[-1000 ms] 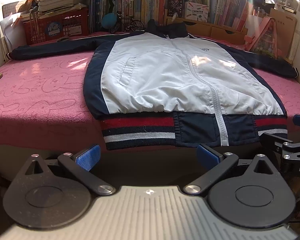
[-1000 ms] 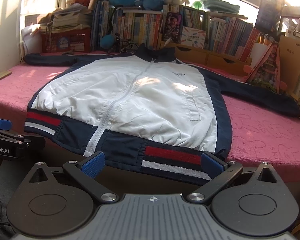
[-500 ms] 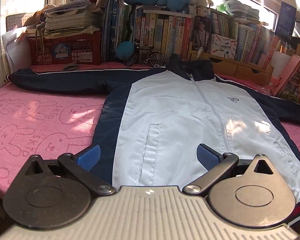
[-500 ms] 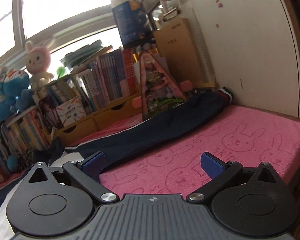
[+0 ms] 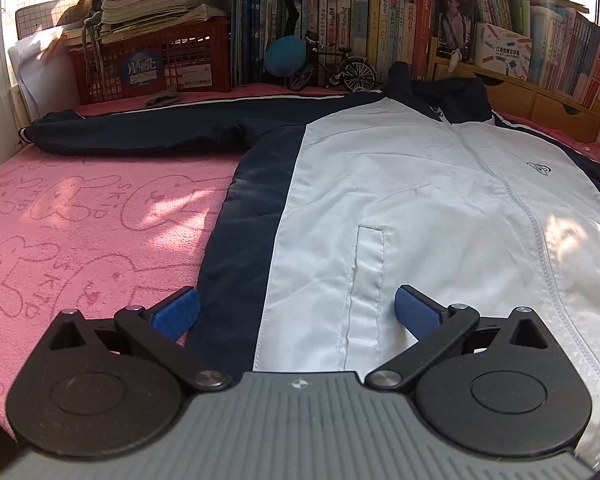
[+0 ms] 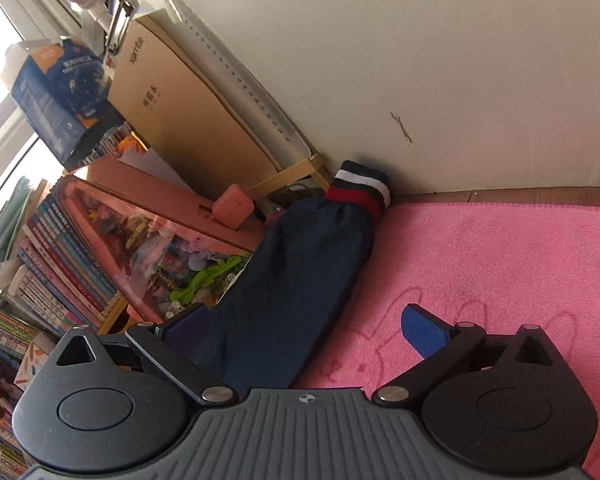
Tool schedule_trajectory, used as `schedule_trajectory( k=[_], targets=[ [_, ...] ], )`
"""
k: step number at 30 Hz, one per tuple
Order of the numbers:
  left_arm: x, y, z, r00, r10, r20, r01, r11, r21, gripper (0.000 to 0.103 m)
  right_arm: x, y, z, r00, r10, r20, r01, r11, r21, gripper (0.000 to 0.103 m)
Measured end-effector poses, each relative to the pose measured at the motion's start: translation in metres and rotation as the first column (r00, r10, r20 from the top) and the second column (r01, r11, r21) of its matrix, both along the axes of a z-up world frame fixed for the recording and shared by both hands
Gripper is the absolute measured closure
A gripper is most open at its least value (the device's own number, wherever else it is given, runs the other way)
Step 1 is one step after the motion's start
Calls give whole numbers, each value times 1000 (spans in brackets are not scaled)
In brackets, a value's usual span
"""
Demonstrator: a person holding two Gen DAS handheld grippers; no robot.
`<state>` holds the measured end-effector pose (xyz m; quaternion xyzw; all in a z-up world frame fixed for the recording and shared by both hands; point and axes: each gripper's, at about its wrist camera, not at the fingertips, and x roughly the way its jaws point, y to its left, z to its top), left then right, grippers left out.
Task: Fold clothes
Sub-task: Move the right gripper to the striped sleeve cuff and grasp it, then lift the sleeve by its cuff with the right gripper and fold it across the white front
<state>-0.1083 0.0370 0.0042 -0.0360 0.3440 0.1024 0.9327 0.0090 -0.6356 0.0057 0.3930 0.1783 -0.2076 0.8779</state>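
Navy-and-white zip-up windbreaker jacket [image 5: 400,208] lies front-up, spread flat on the pink bunny-print terry towel [image 5: 80,216] covering the bed surface. Zipper runs up the middle of the white panel, small logo on the chest, slit pocket on the white panel nearest the camera. One navy sleeve [image 5: 140,130] stretches straight out along the back of the towel, in front of the red plastic crate [image 5: 152,66] stacked with papers. Row of upright books [image 5: 360,32] and a small model bicycle [image 5: 332,70] sit behind the collar.

Left gripper [image 5: 296,308] hovers low over the jacket's side, jaws wide open, nothing between them. One blue-padded finger sits above the towel just beside the navy side panel, the other above the white panel next to the pocket. Can't tell whether the pads touch fabric.

Right gripper [image 6: 304,332] is rolled sideways at the far end of the bed, jaws wide open, holding nothing. The other navy sleeve [image 6: 296,280] passes between its fingers: one finger is on the book side of the sleeve, the other over bare pink towel [image 6: 500,264], well clear of the cloth. Sleeve's red-white-navy striped knit cuff [image 6: 360,192] butts against the off-white wall [image 6: 420,60] in the corner. Brown cardboard box [image 6: 192,120] and a clear ruler lean there; slanted books [image 6: 60,260] beside the sleeve.
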Motion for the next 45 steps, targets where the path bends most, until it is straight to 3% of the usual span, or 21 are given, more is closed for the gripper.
schedule_trajectory(
  k=[7,11,13,15,17,21,24,27,29,33,35,36,38,42,45],
  targets=[
    [0,0,-3,999,-10,41,10,1000,7,0,65,-6,-13,996,12,-83,-14,999,-33,0],
    [-1,0,-4,999,-11,46,11,1000,7,0,88,-7,-13,992,-25,-124,10,993,-120,4],
    [-1,1,-4,999,-11,47,11,1000,7,0,96,-5,-13,986,-49,-159,22,985,-170,22],
    [-1,1,-4,999,-12,49,12,1000,7,0,100,-2,-11,977,-61,-205,16,977,-212,62],
    [-1,1,-5,999,-13,50,12,1000,7,0,98,1,-7,977,-27,-213,-24,972,-234,82],
    [-1,2,-5,999,-14,53,13,1000,7,0,74,16,14,990,33,-135,-73,951,-301,91],
    [-1,2,-6,998,-14,54,14,1000,8,0,56,37,41,994,99,-54,-112,936,-335,93],
    [0,2,-6,998,-13,55,12,1000,9,0,43,69,73,977,207,43,-177,915,-364,94],
    [-1,2,-6,998,-13,56,12,1000,8,0,39,104,98,943,318,100,-254,880,-401,94],
    [-2,3,-6,998,-16,61,16,1000,5,0,44,186,136,828,543,139,-428,773,-469,93],
    [-3,4,-6,998,-19,66,19,1000,1,0,48,211,139,817,559,141,-450,772,-449,83],
    [-4,4,-6,998,-20,67,20,1000,-1,0,52,219,136,821,554,137,-456,781,-427,69],
    [-4,5,-6,997,-21,70,21,1000,-2,0,57,221,121,847,519,119,-447,814,-371,52],
    [-6,5,-7,997,-23,75,24,1000,-5,0,47,175,74,945,323,58,-302,924,-234,50],
    [-6,6,-7,997,-24,77,24,1000,-6,0,37,136,39,988,157,-6,-156,978,-138,45]
  ],
)
